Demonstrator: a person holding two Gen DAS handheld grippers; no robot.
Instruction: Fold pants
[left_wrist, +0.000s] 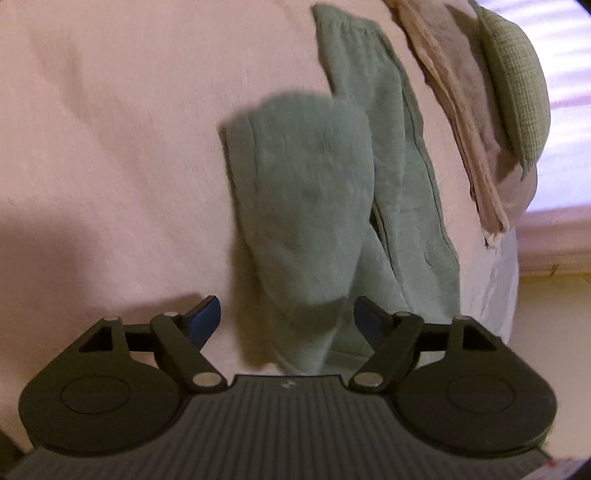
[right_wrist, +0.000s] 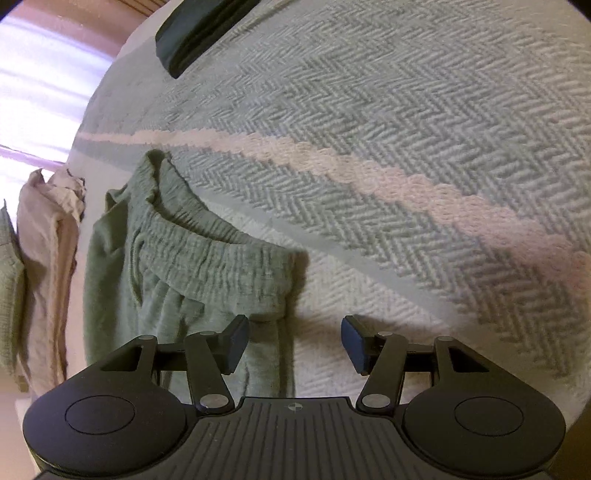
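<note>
Sage-green pants (left_wrist: 314, 192) lie lengthwise on a pink sheet (left_wrist: 110, 147), with one blurred leg end doubled back over the other leg. My left gripper (left_wrist: 286, 314) is open just above the near end of the fabric, and its blue pads stand apart from the cloth on either side. In the right wrist view the pants' gathered elastic waistband (right_wrist: 207, 254) rests on a herringbone blanket (right_wrist: 369, 110). My right gripper (right_wrist: 294, 328) is open over the waistband's corner, with the left finger above the cloth and the right finger above bare blanket.
A folded beige cloth (left_wrist: 465, 122) and a green checked cushion (left_wrist: 517, 74) lie beyond the pants near the bed's edge. A dark folded item (right_wrist: 195, 33) sits at the far side of the blanket. Bright window light lies past the edge.
</note>
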